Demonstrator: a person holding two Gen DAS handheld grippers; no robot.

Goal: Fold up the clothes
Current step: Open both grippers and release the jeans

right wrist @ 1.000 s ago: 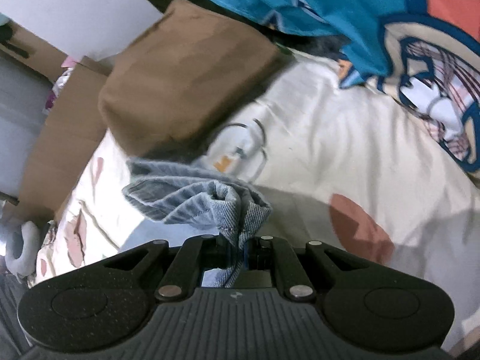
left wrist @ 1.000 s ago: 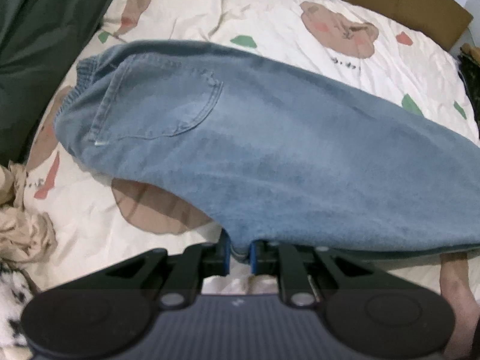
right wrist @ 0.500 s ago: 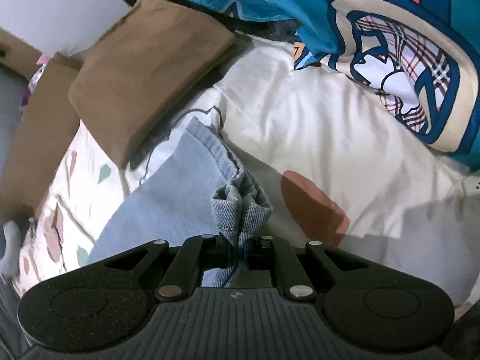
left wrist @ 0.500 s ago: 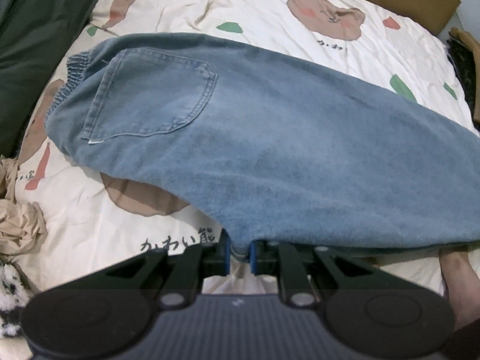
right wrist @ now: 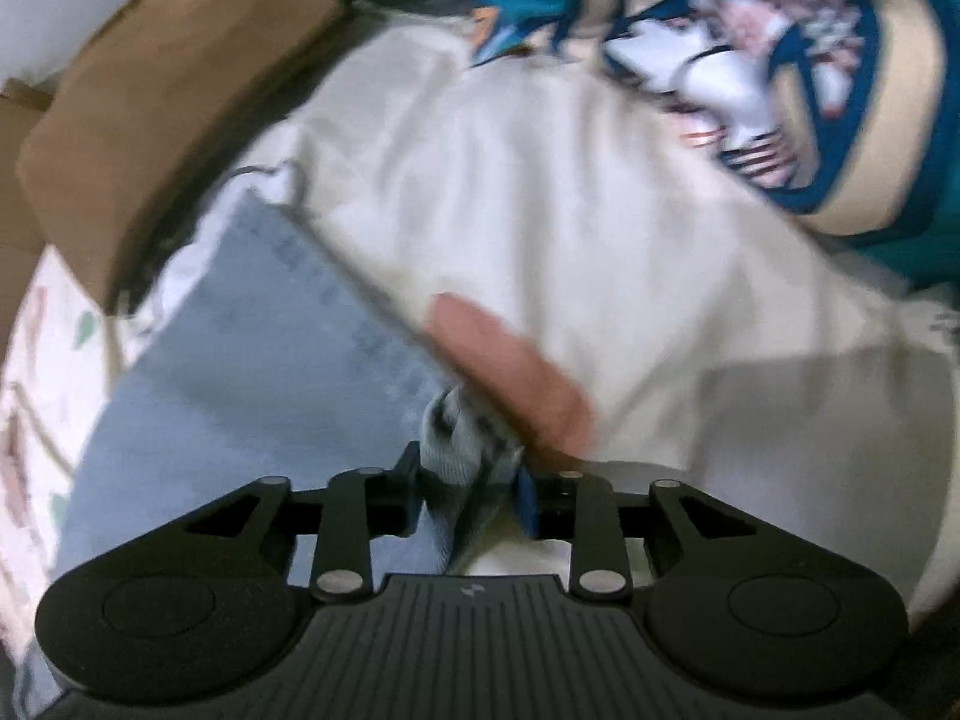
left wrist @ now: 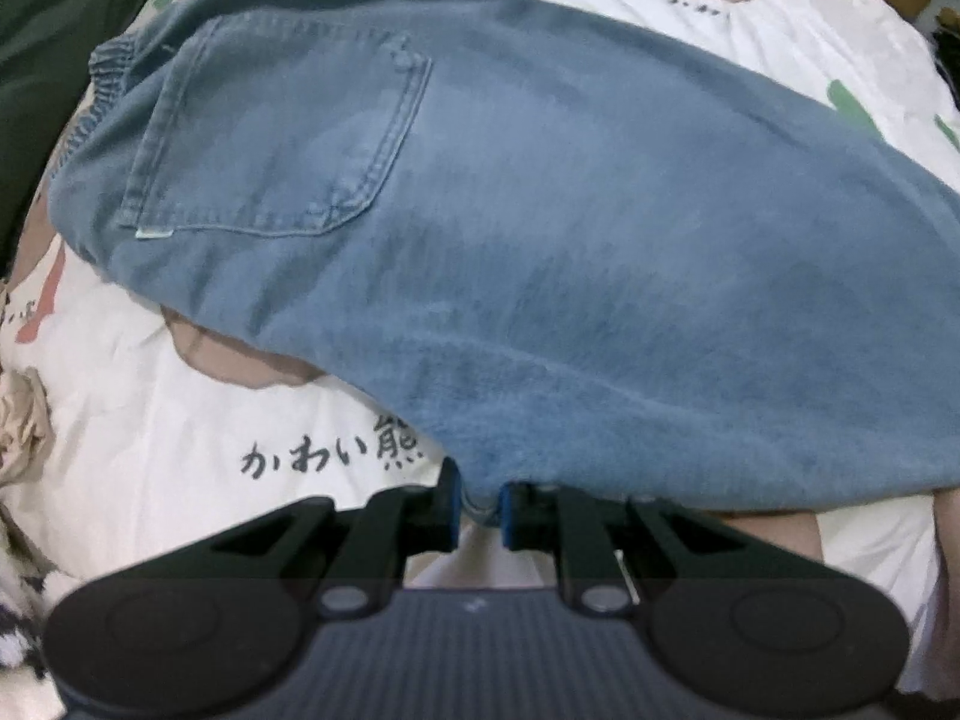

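Light blue jeans (left wrist: 510, 240) lie folded across the bear-print bedsheet (left wrist: 180, 450), back pocket (left wrist: 282, 138) up and elastic waistband at the left. My left gripper (left wrist: 480, 507) is shut on the near folded edge of the jeans, close over the sheet. In the blurred right wrist view the leg of the jeans (right wrist: 252, 360) lies flat on the sheet. Its bunched hem (right wrist: 462, 450) sits between the fingers of my right gripper (right wrist: 469, 495), whose jaws are opening and stand apart around the cloth.
A dark green cloth (left wrist: 48, 30) lies along the bed's left side, with a crumpled beige garment (left wrist: 21, 426) below it. A brown pillow (right wrist: 162, 108) and a teal patterned blanket (right wrist: 810, 90) lie beyond the hem. Cardboard (right wrist: 12, 180) stands by the bed.
Both grippers came down toward the bed and the jeans settled flat on the sheet. The right jaws, shut on the hem before, have parted. The left grip is unchanged.
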